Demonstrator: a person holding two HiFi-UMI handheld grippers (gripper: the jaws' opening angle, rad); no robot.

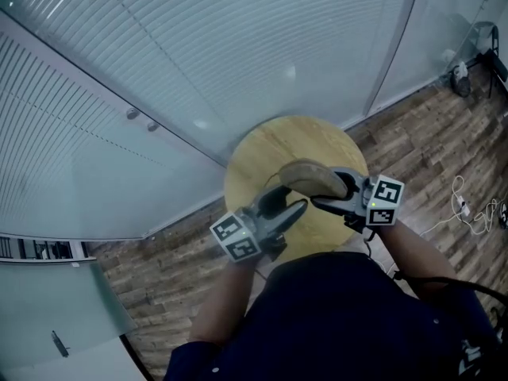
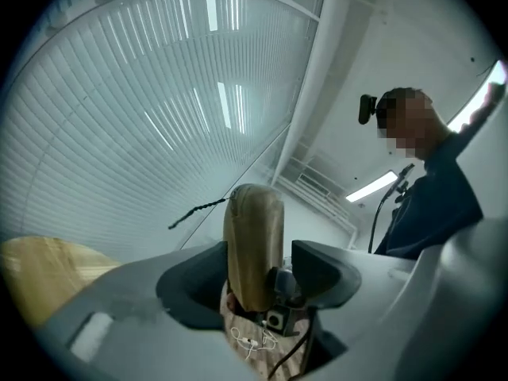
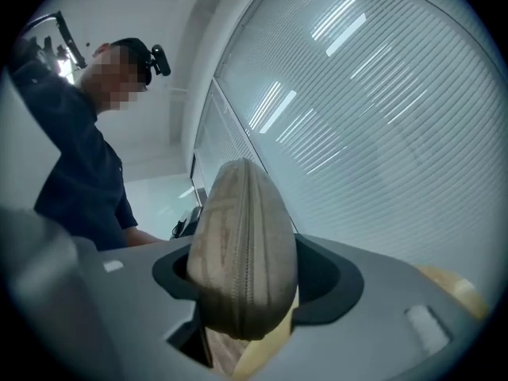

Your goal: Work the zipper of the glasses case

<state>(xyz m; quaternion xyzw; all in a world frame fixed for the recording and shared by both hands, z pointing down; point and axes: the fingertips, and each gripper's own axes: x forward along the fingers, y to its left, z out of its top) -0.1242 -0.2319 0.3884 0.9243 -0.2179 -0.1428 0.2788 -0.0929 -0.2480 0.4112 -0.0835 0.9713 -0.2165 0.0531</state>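
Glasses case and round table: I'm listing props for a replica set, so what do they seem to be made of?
Glasses case: probably tan woven fabric over a stiff shell, matte; fine weave shows beside the zipper, and it holds a rounded shape. Table: seemingly light wood or veneer, smooth; faint grain lines cross its round top.

A dark navy short-sleeved shirt [image 1: 341, 324] and a black head-mounted camera [image 3: 159, 58] are what the person wears. The left tool [image 1: 287, 201] and right tool [image 1: 321, 193] are pale grey moulded shells with darker grey pads. Each carries a white cube, left cube [image 1: 236, 238] and right cube [image 1: 385, 201], printed with black square markers. A small green light [image 1: 371, 205] glows on the right tool, and a black cable [image 1: 444, 279] crosses the shirt on that side.
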